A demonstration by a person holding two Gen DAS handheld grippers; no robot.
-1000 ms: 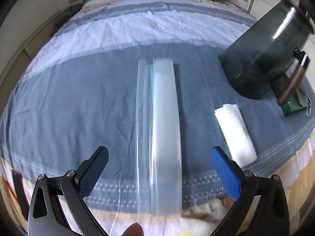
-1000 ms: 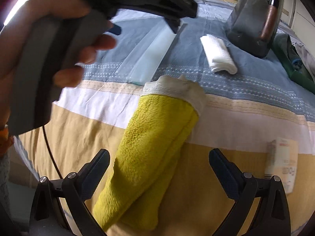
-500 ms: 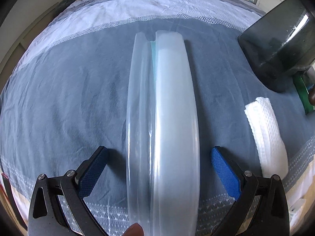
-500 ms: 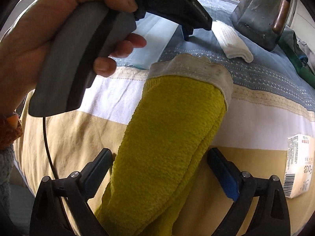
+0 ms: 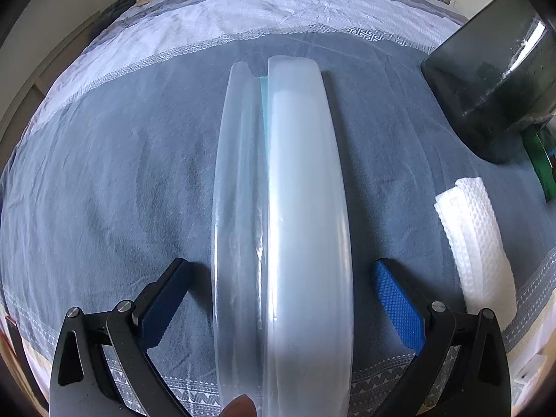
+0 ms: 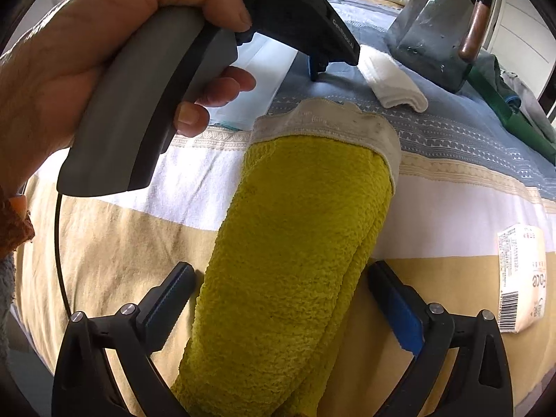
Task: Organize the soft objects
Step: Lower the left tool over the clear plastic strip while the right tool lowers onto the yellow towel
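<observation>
A long translucent plastic pouch (image 5: 302,208) lies flat on the blue part of the bedspread. My left gripper (image 5: 279,271) stands open low over it, one finger on each side of its near end. A rolled yellow towel (image 6: 299,243) with a white hem lies on the beige and white stripes. My right gripper (image 6: 281,271) is open and straddles the towel, its pads close to both sides. A rolled white towel (image 5: 476,239) lies to the right of the pouch, and the white towel (image 6: 389,83) shows beyond the yellow one in the right wrist view.
A dark translucent bin (image 5: 486,80) with a brown handle (image 6: 472,34) stands at the back right, green fabric (image 6: 514,114) beside it. A packet of tissues (image 6: 521,271) lies right of the yellow towel. A hand holds the left gripper's grey handle (image 6: 146,104).
Both grippers have moved forward and down. The left one now has the pouch between its fingers; the right one has closed in around the yellow towel. Both stay open.
</observation>
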